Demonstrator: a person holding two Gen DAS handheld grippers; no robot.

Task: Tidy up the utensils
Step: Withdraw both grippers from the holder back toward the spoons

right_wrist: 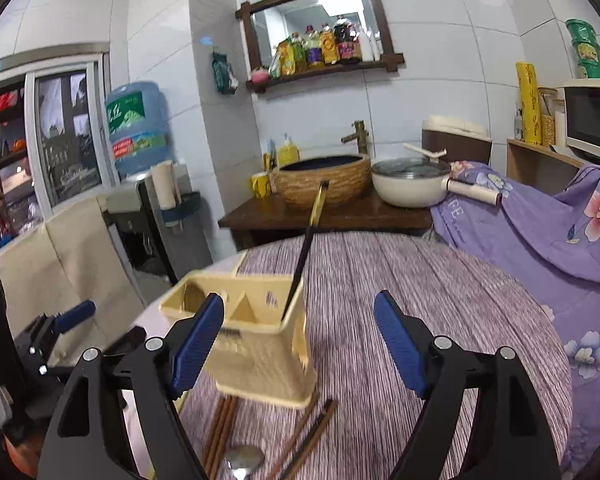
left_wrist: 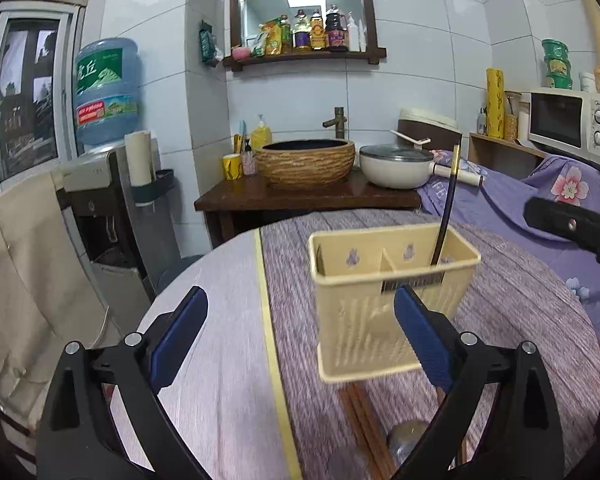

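A cream two-compartment utensil holder [left_wrist: 360,320] stands on the round table [left_wrist: 512,304] with its purple striped cloth. One black chopstick with a gold top [left_wrist: 448,208] leans in its right compartment. Brown chopsticks [right_wrist: 220,428] and a metal spoon [right_wrist: 242,460] lie on the cloth in front of the holder. My left gripper [left_wrist: 300,296] is open just short of the holder, with its right finger in front of the holder's face and nothing gripped. My right gripper [right_wrist: 300,298] is also open, the holder [right_wrist: 260,352] by its left finger, the pads touching nothing.
Behind the table a dark wooden stand [left_wrist: 308,200] carries a woven basin and a white pot [left_wrist: 396,168]. A purple floral cloth [left_wrist: 540,200] covers furniture at the right, under a microwave [left_wrist: 568,120]. A water dispenser [left_wrist: 108,92] and a beige covered chair [left_wrist: 32,260] are at the left.
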